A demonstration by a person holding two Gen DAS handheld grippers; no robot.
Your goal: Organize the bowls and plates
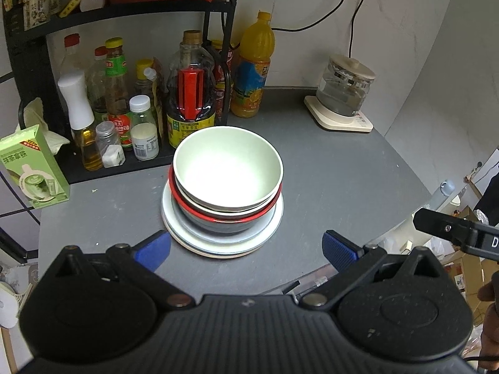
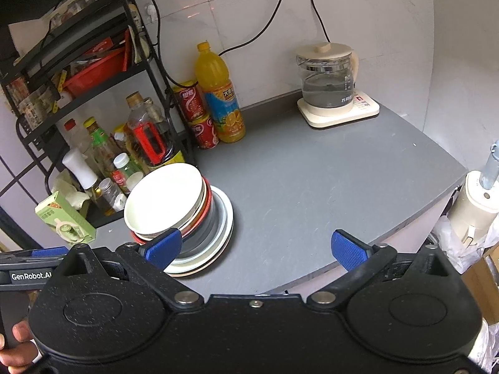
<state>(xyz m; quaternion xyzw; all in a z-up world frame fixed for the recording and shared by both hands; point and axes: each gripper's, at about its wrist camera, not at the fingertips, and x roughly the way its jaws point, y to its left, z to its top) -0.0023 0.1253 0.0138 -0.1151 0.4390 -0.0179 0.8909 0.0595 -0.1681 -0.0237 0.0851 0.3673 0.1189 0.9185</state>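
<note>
A stack stands on the grey counter [image 1: 327, 168]: a pale green bowl [image 1: 227, 168] on top, nested in a red-rimmed bowl [image 1: 218, 216] and a dark grey bowl [image 1: 218, 226], all on several stacked plates [image 1: 224, 243]. The stack also shows in the right wrist view [image 2: 168, 199], with its plates [image 2: 224, 215] at the base. My left gripper [image 1: 246, 249] is open and empty, just in front of the stack. My right gripper [image 2: 255, 249] is open and empty, to the right of the stack; its left fingertip [image 2: 163, 247] overlaps the stack's near edge in view.
A black rack [image 1: 118, 12] with sauce bottles [image 1: 190, 93] stands behind the stack. An orange juice bottle [image 1: 254, 65] and red cans [image 2: 199, 115] are beside it. A glass kettle [image 1: 346, 90] sits back right. A green carton [image 1: 34, 168] stands left.
</note>
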